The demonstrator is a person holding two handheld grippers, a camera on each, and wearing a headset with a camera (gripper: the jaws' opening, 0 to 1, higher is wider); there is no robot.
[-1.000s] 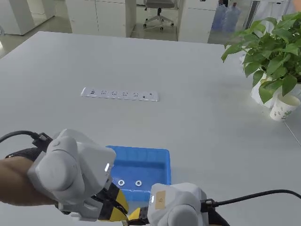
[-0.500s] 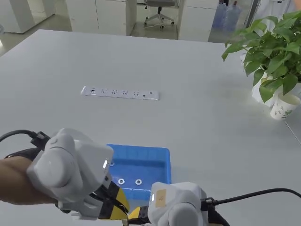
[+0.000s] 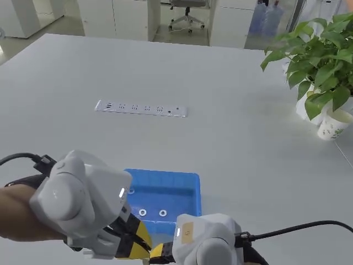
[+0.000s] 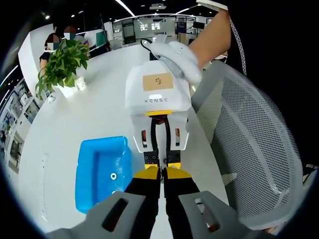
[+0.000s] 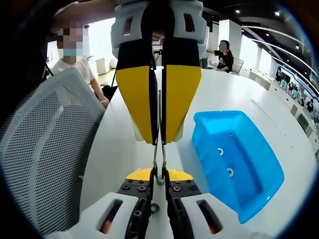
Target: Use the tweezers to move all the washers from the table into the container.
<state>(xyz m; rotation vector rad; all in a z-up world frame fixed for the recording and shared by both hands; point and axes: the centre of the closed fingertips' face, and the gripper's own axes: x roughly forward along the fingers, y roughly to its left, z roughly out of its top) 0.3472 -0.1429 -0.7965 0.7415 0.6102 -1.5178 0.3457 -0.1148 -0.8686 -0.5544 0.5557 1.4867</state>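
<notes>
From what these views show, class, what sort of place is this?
Probably an office: a swivel chair beyond the white table, a power strip on it, and a potted plant at its edge.

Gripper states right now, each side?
Left gripper: closed on the thin metal tweezers.
Right gripper: closed on the same tweezers' other end.
</notes>
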